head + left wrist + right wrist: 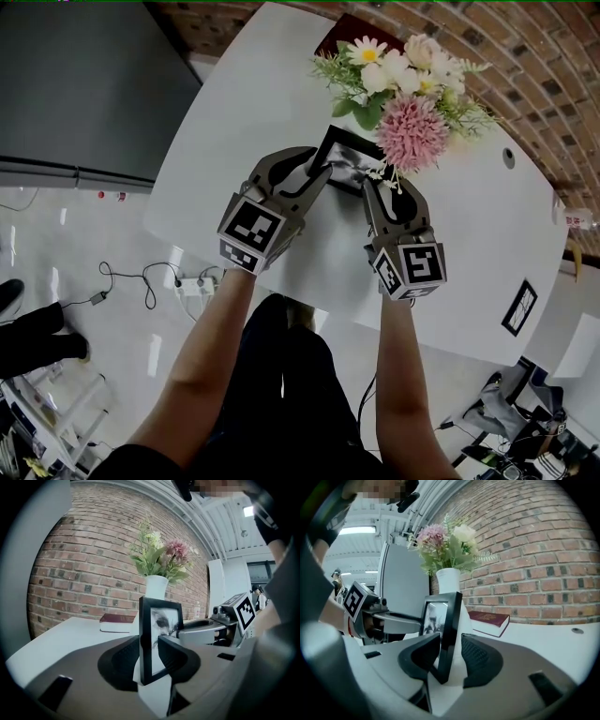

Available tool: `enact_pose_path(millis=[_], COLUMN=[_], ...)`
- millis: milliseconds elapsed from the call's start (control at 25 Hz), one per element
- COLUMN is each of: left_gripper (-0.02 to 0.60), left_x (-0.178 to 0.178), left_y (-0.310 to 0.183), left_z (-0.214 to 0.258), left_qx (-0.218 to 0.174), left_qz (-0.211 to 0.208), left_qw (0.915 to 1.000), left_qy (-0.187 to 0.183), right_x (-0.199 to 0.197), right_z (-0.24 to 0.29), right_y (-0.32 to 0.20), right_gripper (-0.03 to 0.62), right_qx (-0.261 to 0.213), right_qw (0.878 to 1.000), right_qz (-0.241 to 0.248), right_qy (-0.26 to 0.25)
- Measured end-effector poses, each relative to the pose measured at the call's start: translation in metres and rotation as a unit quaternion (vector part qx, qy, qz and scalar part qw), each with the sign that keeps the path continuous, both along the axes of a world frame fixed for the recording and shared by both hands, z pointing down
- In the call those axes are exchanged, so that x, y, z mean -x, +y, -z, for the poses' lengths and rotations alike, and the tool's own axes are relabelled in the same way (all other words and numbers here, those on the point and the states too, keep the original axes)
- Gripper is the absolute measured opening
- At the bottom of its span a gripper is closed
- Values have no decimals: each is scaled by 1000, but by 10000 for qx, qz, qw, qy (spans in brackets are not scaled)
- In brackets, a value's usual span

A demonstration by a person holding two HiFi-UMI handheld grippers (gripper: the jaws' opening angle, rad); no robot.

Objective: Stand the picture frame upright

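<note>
So, going left to right: the left gripper [314, 172] is on the left side edge of the picture frame [345, 150]. Its jaws straddle that edge, one pad behind the frame and one in front. In the left gripper view it looks more like a loose bracket than a real pinch.

The frame is in the middle, toward the far edge of the tabletop [244, 112], just in front of the white vase [156, 587] with the flowers [403, 84]. A dark red book [118, 620] lies further back, by the brick wall. The frame is already up on its bottom edge with its long axis vertical and the photo side facing the person. In the right gripper view its top tips a little toward the vase.

The right gripper [382, 184] mirrors the left one on the right side edge. Its jaws are spread, with a sliver of white table showing between the frame and the far pad, so it isn't clamping.

The bit that matters, imo, is that the frame sits dead ahead of both tools and squarely between them, so neither hand is really nearer. Each pair of jaws has one pad on either face. My guess is the safe exit is straight back toward the person, along the jaws. Any sideways drift could drag a pad across a face and knock it over, probably into the vase.
</note>
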State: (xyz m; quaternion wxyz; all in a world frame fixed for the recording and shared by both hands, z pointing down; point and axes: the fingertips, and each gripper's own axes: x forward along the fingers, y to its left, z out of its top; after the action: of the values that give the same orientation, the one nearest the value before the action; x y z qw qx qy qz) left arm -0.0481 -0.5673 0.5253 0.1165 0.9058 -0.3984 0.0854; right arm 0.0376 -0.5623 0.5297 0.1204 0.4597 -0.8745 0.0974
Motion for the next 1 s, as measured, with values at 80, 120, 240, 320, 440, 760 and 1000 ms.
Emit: enact_pose_path(millis=[80,120,240,320,440,760,1000], left_gripper=[127,127,126,115,95,9,2], left_x=[2,3,8,11,14,19,20], left_y=[0,0,4,5,9,31,54], left_z=[2,3,4,6,9,14,26], left_qx=[-60,-79,-80,-125,-169,-144,-173], left_qz=[50,79,147,202,261,391,436], left_qw=[10000,9999,9999,9997,9995,9991,9989], left_qy=[19,22,-21,-49,-55,45,97], right_x=[-3,-5,-10,-12,-14,-20,-24], right_z=[1,2,2,1,2,10,26], right_y=[1,1,6,9,16,40,66], right_gripper=[147,149,160,160,160,64,6], right_qx=[5,10,29,65,127,186,102], right_qw=[10000,9999,9998,9997,9994,9991,9992], right_qz=[-61,-90,-179,-229,-277,-350,-323], right_qy=[-38,-50,-75,-105,-138,-128,-216])
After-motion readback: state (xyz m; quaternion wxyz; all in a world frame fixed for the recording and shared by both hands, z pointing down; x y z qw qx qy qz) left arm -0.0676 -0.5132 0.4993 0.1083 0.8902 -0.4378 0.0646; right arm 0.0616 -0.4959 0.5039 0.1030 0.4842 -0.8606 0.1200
